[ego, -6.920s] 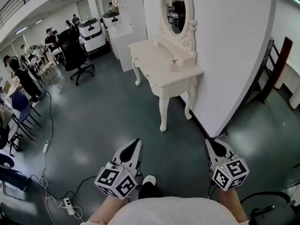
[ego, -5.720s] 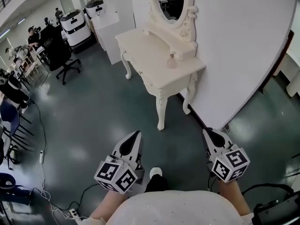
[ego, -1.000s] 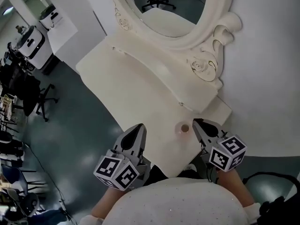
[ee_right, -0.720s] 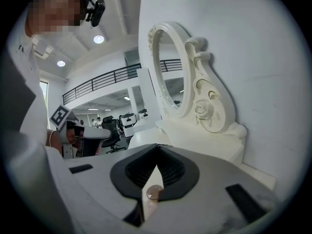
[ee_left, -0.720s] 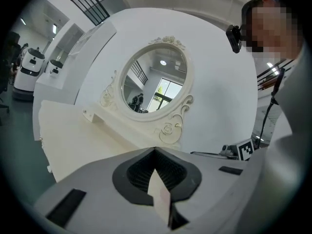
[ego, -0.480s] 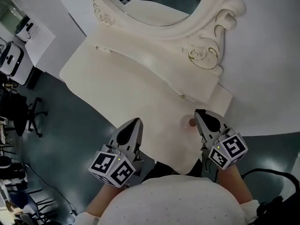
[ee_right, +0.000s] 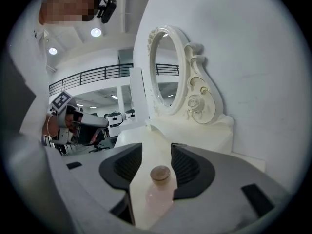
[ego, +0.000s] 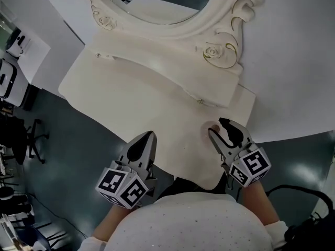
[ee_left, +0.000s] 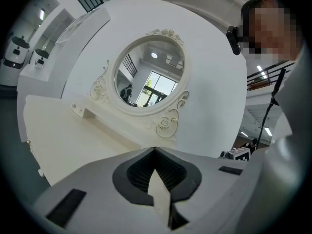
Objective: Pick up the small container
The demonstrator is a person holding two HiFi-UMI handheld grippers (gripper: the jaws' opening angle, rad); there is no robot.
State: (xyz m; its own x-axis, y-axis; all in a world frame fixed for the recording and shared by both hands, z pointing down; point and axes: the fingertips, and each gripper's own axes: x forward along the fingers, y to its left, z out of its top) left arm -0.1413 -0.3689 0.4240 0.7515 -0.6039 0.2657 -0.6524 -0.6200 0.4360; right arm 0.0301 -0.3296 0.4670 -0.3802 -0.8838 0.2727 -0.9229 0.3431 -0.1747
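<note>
Both tools sit low in the head view, held out ahead of the white-shirted torso (ego: 193, 226) on bare forearms (ego: 112, 227). The left tool (ego: 149, 135), lower left of centre, points up the frame with its jaws closed together and nothing in them; its marker cube (ego: 121, 187) lies nearest the body. The right tool (ego: 218, 127), right of centre, angles up and slightly leftward. Its jaws are opening, spread to either side of the small container (ee_right: 160, 178), and the pads stand clear of its sides.

Looks steeply down from the head, close above the dressing table (ego: 131, 98) and oval mirror (ego: 157, 4). Looks low across that table from the left gripper (ego: 148, 137) and right gripper (ego: 219, 129), facing the same mirror.
</note>
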